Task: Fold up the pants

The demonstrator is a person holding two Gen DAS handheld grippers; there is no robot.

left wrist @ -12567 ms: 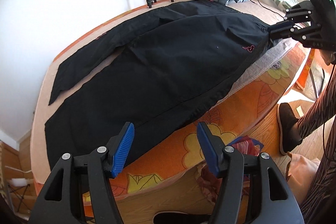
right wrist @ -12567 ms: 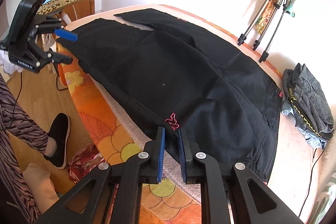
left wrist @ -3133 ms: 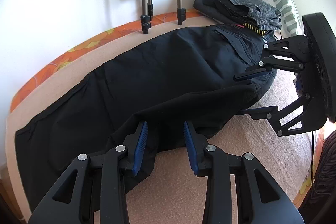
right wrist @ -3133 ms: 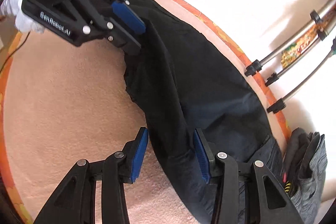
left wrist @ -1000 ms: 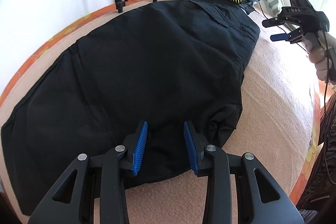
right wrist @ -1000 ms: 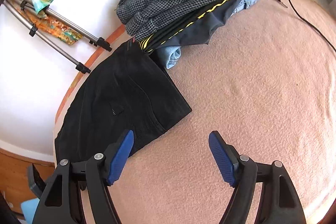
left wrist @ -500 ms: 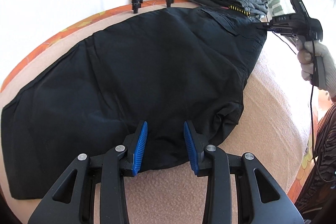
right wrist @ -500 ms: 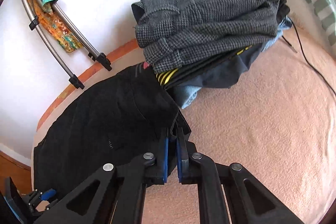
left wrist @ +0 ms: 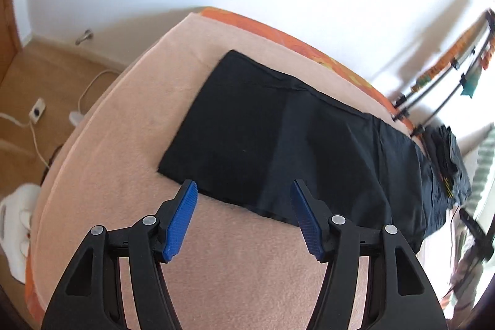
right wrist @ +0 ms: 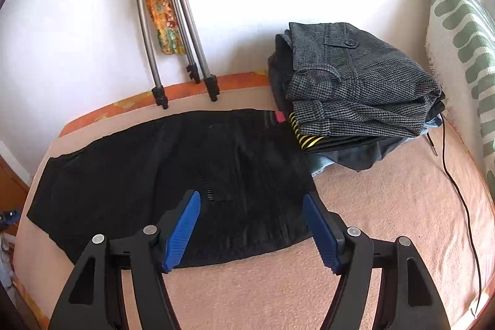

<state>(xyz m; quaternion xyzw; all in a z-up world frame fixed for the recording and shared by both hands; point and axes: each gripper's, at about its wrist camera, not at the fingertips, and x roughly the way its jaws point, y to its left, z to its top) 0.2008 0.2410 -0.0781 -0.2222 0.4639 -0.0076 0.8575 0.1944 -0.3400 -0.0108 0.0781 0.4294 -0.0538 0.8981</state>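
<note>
The black pants (left wrist: pixel 294 144) lie flat on the pink blanket, folded lengthwise with one leg over the other. Their leg ends are at the left in the left wrist view, and the waist runs off to the far right. My left gripper (left wrist: pixel 244 218) is open and empty, just short of the pants' near edge by the leg ends. In the right wrist view the pants' waist end (right wrist: pixel 191 175) lies in front of me. My right gripper (right wrist: pixel 252 232) is open and empty, its blue pads over the near edge at the waist.
A stack of folded clothes (right wrist: pixel 355 92) sits right of the waist, touching it. Tripod legs (right wrist: pixel 182 51) lean on the wall behind. A striped pillow (right wrist: pixel 464 30) stands at the far right. A black cable (right wrist: pixel 458 190) crosses the blanket. Wooden floor with cables (left wrist: pixel 34 113) lies beyond the bed's end.
My right gripper has let go of the waist corner and opened. My left gripper has opened wider and swung left along the pants to the leg ends.
</note>
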